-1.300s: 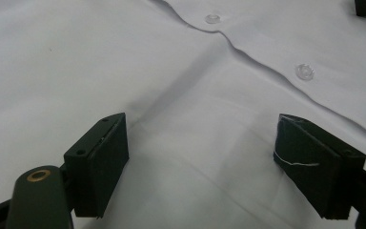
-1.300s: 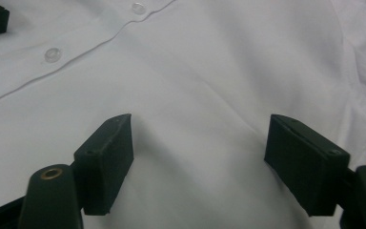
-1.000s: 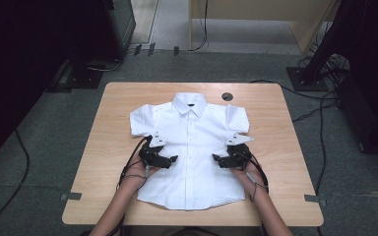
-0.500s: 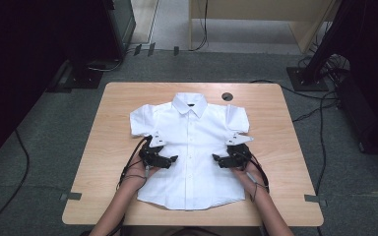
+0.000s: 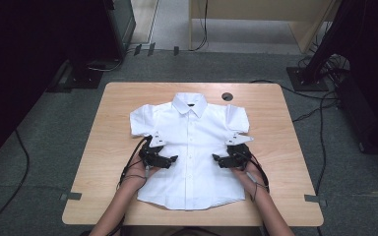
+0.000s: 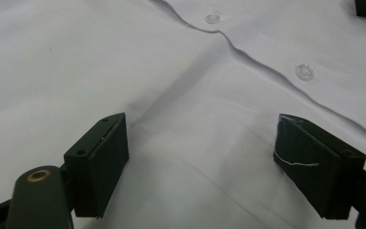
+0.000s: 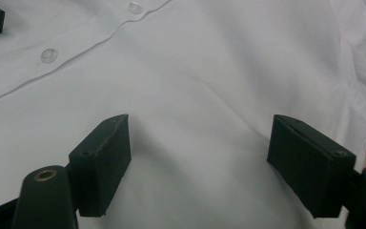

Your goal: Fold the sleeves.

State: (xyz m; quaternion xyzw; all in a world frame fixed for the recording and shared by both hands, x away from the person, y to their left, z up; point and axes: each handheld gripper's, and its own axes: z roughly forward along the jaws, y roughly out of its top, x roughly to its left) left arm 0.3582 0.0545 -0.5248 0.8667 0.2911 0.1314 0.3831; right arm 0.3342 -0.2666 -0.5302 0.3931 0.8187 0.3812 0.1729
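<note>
A white short-sleeved shirt [image 5: 192, 142] lies flat and buttoned on the wooden table [image 5: 113, 128], collar at the far side. My left gripper [image 5: 173, 159] rests over the shirt's left half, pointing toward the button placket, its jaws wide open. In the left gripper view the gripper [image 6: 200, 167] stands open just above smooth cloth [image 6: 76, 62], with two clear buttons [image 6: 304, 71] ahead. My right gripper [image 5: 216, 159] mirrors it on the shirt's right half. In the right gripper view the gripper [image 7: 198, 164] also stands open over the white fabric [image 7: 228, 62], nothing pinched between its pads.
A round cable hole [image 5: 227, 97] sits in the table near the far edge, right of the collar. Bare wood runs along both sides of the shirt. Cables [image 5: 320, 113] trail on the grey floor to the right, and dark stands [image 5: 86, 73] flank the table.
</note>
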